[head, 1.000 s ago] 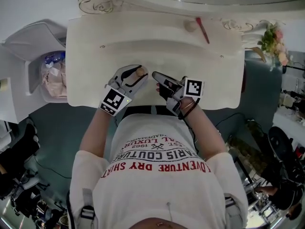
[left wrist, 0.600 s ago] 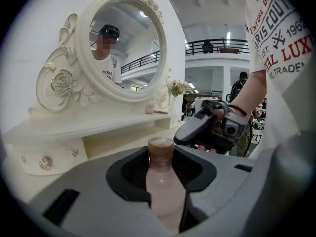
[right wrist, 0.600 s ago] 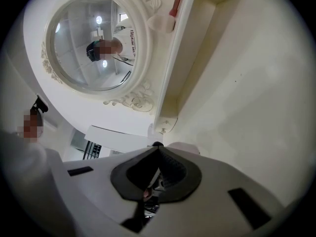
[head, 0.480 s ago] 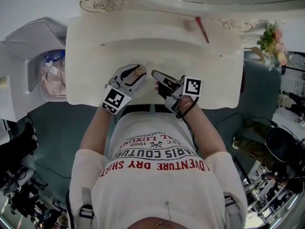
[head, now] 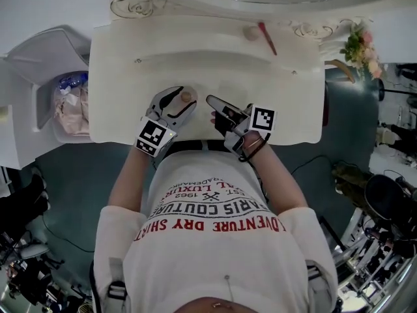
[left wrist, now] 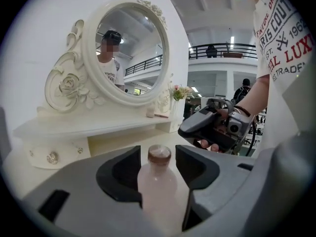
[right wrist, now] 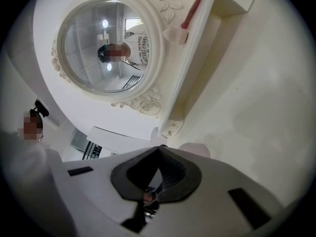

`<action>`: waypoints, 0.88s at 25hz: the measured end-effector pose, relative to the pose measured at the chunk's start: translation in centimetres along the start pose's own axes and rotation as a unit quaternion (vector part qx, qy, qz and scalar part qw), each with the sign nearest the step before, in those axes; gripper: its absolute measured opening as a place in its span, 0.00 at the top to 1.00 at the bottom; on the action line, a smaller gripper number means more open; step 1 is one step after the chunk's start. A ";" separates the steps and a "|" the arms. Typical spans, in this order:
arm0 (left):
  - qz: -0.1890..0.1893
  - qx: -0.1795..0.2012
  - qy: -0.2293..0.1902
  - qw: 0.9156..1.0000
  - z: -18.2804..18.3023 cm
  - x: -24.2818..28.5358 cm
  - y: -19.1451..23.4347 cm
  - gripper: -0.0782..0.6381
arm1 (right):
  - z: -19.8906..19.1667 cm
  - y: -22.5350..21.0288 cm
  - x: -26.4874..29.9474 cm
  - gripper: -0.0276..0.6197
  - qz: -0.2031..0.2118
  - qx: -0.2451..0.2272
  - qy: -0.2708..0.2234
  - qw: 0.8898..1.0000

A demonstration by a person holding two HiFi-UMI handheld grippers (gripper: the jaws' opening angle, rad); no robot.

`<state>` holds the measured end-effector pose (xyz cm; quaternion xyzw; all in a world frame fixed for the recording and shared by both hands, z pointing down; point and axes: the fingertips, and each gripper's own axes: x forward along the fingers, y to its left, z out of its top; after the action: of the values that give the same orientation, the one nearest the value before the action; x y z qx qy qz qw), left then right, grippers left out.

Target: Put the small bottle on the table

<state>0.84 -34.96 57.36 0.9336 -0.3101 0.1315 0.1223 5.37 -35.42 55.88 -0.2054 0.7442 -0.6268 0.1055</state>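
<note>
Now the table (head: 215, 77) bears the bottle (left wrist: 157, 181), upright between the left gripper's (head: 183, 99) jaws, which have just been opening and stand wide. The right gripper (head: 210, 100) beside it is closed, empty. Pulling back askew could clip and topple the bottle.

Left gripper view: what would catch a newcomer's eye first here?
The small bottle, pale pink with a brown cap, stands on the white dressing table between the jaws of the left gripper, which have just been opening. Behind it rises the ornate oval mirror. The right gripper is shut just right of the bottle.
</note>
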 end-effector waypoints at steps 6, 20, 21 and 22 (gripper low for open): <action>0.050 -0.013 -0.078 0.996 5.7 -4.2 0.2 0.61 | 1.0 3.5 -0.7 0.96 0.011 -0.053 -0.037 0.998; 0.123 0.036 -0.079 0.989 13.2 -8.2 1.0 0.88 | 5.7 12.9 -3.0 0.96 -0.070 -0.379 -0.104 0.917; 0.123 0.035 -0.084 0.988 13.5 -8.4 1.1 0.88 | 5.8 13.2 -3.0 0.96 -0.079 -0.406 -0.105 0.905; 0.125 0.035 -0.088 0.988 13.8 -8.6 1.3 0.88 | 5.9 13.4 -3.1 0.96 -0.089 -0.431 -0.108 0.892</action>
<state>-4.23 -35.55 41.85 0.8990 -0.4294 0.0738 0.0438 8.26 -37.59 41.33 -0.3623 0.9038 -0.2258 0.0298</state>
